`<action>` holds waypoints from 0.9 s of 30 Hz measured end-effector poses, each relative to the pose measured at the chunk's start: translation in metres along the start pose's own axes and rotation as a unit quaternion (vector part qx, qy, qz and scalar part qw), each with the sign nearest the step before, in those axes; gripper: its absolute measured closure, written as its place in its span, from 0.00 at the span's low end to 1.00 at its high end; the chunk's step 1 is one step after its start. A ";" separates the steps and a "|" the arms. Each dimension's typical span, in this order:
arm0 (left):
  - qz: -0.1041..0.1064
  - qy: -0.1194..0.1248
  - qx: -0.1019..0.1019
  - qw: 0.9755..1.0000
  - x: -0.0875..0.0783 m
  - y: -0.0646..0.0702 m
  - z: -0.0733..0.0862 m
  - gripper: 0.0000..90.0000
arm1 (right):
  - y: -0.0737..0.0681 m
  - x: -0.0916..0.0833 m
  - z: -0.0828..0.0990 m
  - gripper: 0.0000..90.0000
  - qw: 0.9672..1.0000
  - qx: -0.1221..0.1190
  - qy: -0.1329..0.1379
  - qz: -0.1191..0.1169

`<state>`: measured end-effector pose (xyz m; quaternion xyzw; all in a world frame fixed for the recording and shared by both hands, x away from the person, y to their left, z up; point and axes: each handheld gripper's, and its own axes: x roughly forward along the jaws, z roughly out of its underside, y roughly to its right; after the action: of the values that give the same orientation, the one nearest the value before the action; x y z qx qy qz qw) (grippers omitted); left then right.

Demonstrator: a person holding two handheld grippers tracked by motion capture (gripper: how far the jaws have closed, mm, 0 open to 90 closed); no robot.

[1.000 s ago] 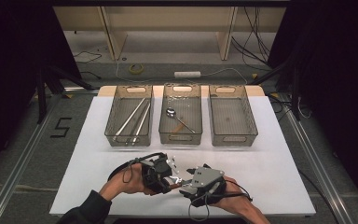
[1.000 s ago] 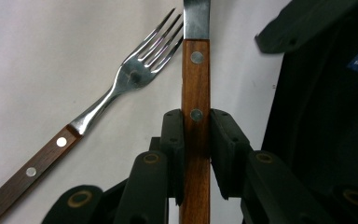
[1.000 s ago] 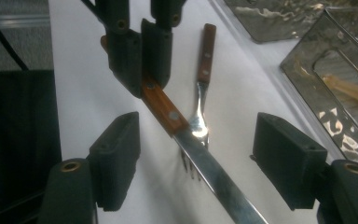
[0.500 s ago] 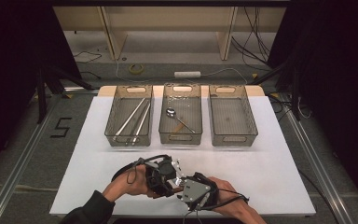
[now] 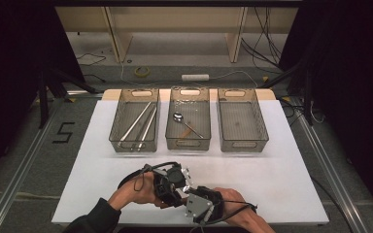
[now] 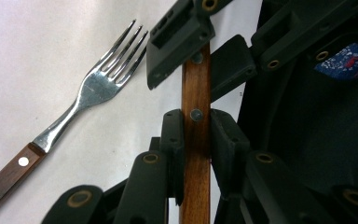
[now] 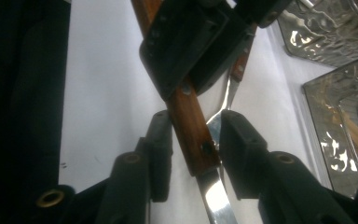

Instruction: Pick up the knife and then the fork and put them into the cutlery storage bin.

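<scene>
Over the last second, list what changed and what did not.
The right tool slid left to meet the left tool, and its jaws have just been closing around the wooden-handled utensil that the left one grips. The three bins and the fork stayed put.

Wood-handled knife [image 6: 196,140], clamped upright

Brown wooden handle [image 6: 196,135], silver fork [image 6: 103,84], white table [image 5: 281,179].

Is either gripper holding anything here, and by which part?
The left gripper clamps a wooden-handled steel utensil by its handle. The right gripper has just been closing around that handle's blade end, pads apart.
</scene>
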<state>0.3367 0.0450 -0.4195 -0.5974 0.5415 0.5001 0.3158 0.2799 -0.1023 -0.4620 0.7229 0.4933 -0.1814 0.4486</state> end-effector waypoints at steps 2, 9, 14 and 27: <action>0.000 -0.001 0.001 1.000 0.000 0.000 -0.001 0.84 | -0.001 -0.001 0.000 0.77 1.000 -0.005 -0.003 -0.003; 0.003 -0.002 0.008 1.000 0.000 0.002 -0.002 0.84 | -0.004 -0.001 -0.001 0.82 0.998 -0.061 -0.014 0.004; 0.010 0.008 0.015 1.000 -0.002 0.001 -0.001 0.83 | -0.006 -0.004 0.000 0.86 0.995 -0.096 -0.022 0.003; -0.022 0.043 0.005 0.999 -0.009 -0.002 0.000 0.52 | -0.002 -0.009 0.003 0.87 0.995 -0.101 -0.021 0.006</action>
<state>0.3397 0.0488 -0.4115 -0.6286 0.5437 0.4642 0.3062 0.2753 -0.1097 -0.4584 0.6729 0.4951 -0.1432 0.5307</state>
